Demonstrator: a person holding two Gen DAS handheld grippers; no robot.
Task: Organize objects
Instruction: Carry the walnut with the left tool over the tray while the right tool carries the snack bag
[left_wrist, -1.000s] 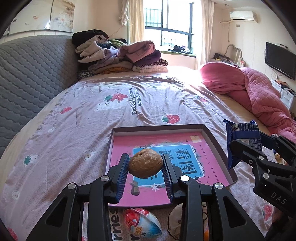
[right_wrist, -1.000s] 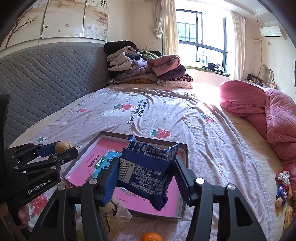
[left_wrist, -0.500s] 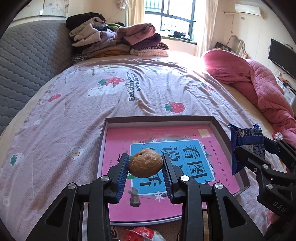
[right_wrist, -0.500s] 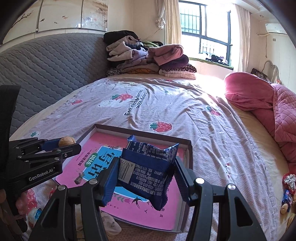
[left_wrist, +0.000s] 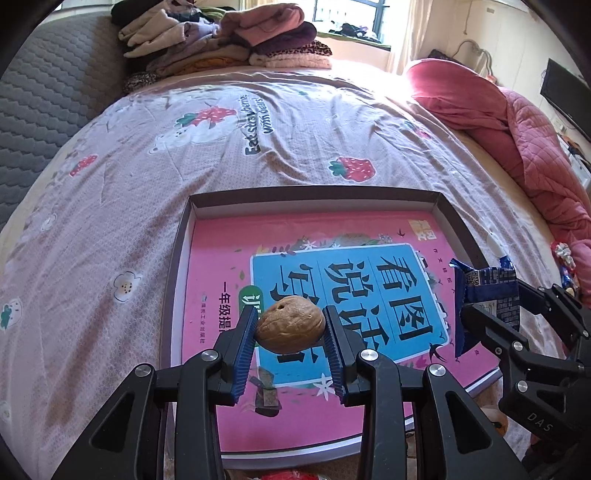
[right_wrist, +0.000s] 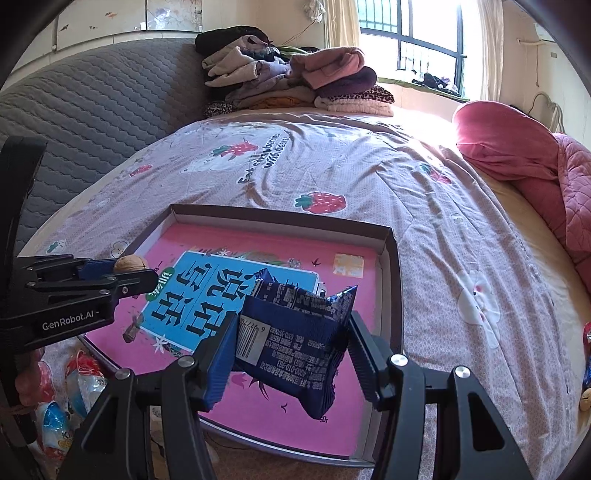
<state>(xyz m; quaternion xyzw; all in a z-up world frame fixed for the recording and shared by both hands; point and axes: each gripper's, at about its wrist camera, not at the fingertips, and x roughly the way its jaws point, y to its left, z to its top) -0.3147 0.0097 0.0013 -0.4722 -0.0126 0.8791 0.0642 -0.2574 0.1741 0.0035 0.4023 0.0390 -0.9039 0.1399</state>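
Observation:
My left gripper (left_wrist: 290, 330) is shut on a brown walnut (left_wrist: 290, 329) and holds it above the near left part of a shallow box (left_wrist: 314, 195) with a pink and blue printed bottom. The walnut also shows in the right wrist view (right_wrist: 130, 264). My right gripper (right_wrist: 291, 349) is shut on a dark blue snack packet (right_wrist: 295, 339) and holds it above the box (right_wrist: 391, 258), towards its right side. The packet shows at the right of the left wrist view (left_wrist: 487, 291).
The box lies on a bed with a strawberry-print sheet (left_wrist: 184, 147). Wrapped sweets (right_wrist: 62, 406) lie by the box's near left corner. A pile of folded clothes (right_wrist: 295, 81) sits at the far end, a pink quilt (left_wrist: 517, 129) at the right, a grey padded headboard (right_wrist: 92, 110) at the left.
Both grippers have moved forward over the box with their loads still held. The box now fills more of both views.

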